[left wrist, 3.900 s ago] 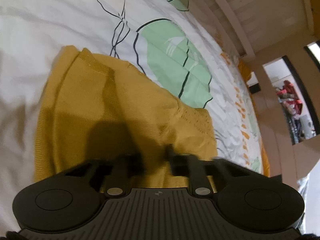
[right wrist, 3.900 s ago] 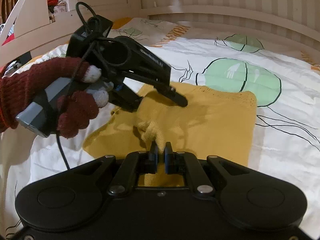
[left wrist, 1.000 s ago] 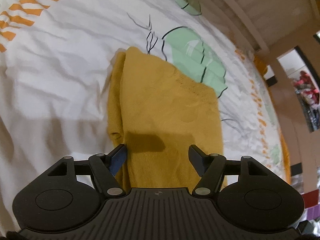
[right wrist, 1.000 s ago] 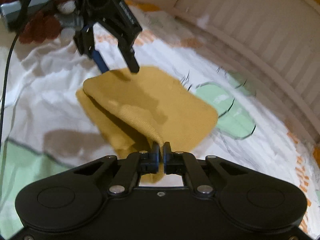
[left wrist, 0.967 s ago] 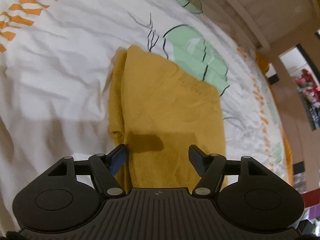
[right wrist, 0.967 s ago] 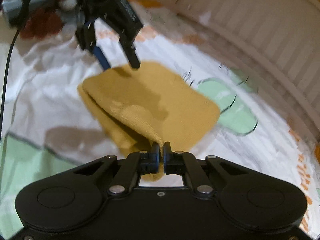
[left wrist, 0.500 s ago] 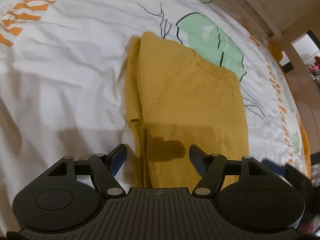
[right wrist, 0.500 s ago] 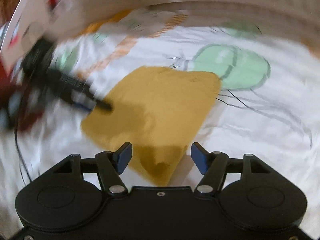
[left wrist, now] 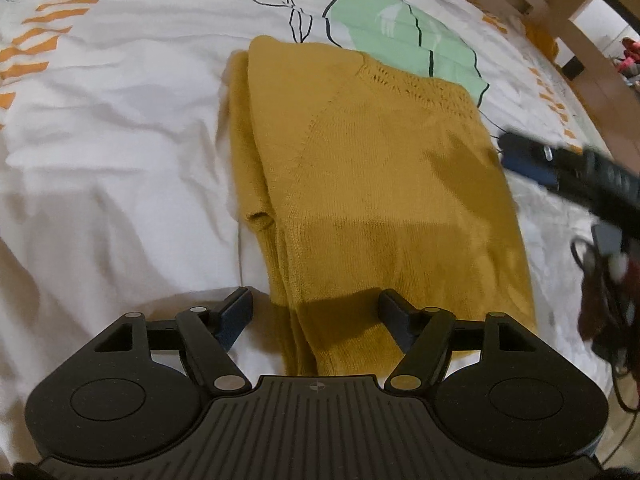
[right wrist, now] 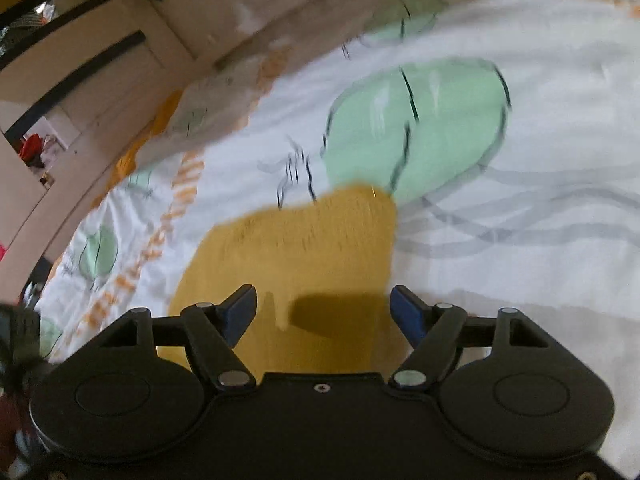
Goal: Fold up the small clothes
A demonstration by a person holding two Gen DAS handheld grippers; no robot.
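Right tongs [right wrist: 324, 308]: mine, jaws just sprung apart, nothing between them, fold let go.
Left tongs [left wrist: 316, 312]: apart, empty, hovering low-centre.
Mustard knit sweater [left wrist: 380, 184]: folded flat, mid-frame on the bed sheet [left wrist: 120, 120].

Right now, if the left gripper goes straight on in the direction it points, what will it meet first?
Most likely the folded mustard sweater. The left gripper is open and angled down over the sweater's near end, with the knit lying below and between its fingers. Depth is unclear, but nothing else shows in the way.
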